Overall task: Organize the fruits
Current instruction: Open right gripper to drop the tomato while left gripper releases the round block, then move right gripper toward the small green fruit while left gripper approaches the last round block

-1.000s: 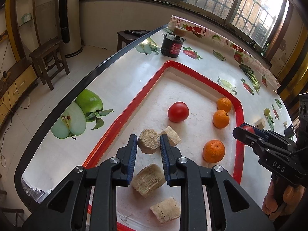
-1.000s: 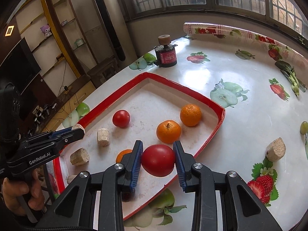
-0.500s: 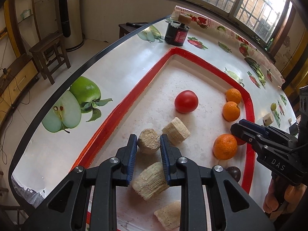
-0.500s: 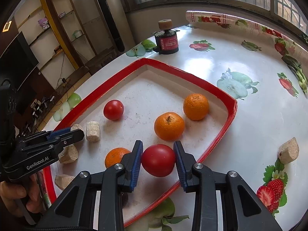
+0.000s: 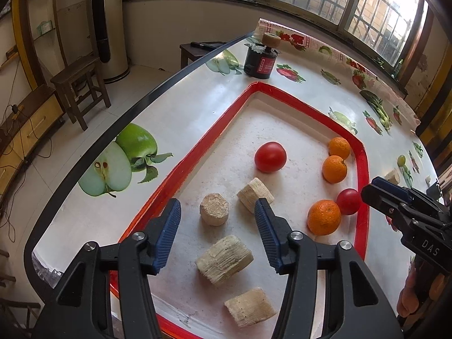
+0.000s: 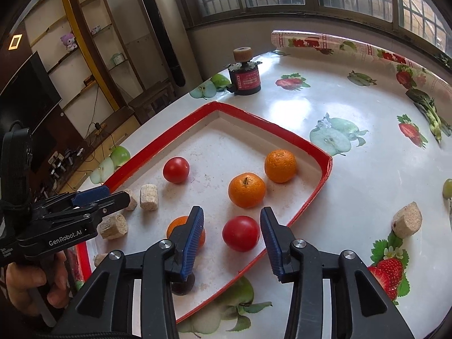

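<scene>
Both loads down in the tray; you are between picks.

Your left gripper hangs over the stub, jaws spread, nothing held. Your right gripper brackets the tomato resting on the tray floor beside the oranges, jaws spread clear of it. One chunk lies out on the surface; judging by that, your right side reaches for it next.

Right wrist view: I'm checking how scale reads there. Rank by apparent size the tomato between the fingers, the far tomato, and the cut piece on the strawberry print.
1. Tomato between the fingers, also nearest.
2 and 3. Far tomato and cut piece look alike; unranked.
</scene>
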Demonstrator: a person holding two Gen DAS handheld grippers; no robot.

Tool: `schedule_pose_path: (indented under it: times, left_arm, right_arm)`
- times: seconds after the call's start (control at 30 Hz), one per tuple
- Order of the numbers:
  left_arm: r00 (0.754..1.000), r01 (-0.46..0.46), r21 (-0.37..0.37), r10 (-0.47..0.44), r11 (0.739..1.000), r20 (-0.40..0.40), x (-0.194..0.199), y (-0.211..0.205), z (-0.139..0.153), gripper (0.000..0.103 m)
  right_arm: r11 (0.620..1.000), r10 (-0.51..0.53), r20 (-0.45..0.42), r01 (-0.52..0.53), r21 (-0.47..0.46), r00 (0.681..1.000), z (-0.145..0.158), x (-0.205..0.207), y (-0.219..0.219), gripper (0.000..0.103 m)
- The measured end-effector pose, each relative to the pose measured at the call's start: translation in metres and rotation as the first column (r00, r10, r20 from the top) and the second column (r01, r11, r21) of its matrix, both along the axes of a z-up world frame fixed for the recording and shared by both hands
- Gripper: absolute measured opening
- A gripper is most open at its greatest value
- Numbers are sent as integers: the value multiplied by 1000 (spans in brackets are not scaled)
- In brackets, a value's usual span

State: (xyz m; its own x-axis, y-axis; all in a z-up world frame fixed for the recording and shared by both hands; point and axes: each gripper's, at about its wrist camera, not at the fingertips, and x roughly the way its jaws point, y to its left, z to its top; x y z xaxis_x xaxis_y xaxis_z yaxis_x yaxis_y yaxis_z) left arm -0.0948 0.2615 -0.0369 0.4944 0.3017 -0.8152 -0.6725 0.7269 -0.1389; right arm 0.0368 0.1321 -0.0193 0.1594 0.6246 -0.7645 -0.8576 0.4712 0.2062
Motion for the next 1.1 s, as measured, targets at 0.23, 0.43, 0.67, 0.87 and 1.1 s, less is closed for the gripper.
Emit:
schedule_pose_path:
  times: [0.23, 0.43, 0.67, 0.87, 1.1]
  left_arm:
    - [1000, 20, 9, -20, 1000, 13, 3, -14, 9, 53]
    - [999, 48, 11, -48, 999, 23, 7, -28, 16, 53]
    - [995, 89, 10, -89, 996, 35, 15, -48, 24, 53]
    - [989, 139, 2, -139, 990, 44, 26, -70, 27, 53]
    - [979, 200, 2, -200, 980, 50, 42, -96, 31, 53]
  right_arm:
    - [998, -44, 7, 44, 33, 999, 14, 5, -34, 45]
    - [995, -93, 11, 93, 33, 996, 18, 14, -62, 48]
    - [988, -152, 13, 152, 23, 988, 16, 28, -96, 53]
    - [978, -207, 8, 207, 11, 978, 12, 42, -125, 53]
    - [966, -258, 12, 258, 5, 966, 10, 53, -152, 53]
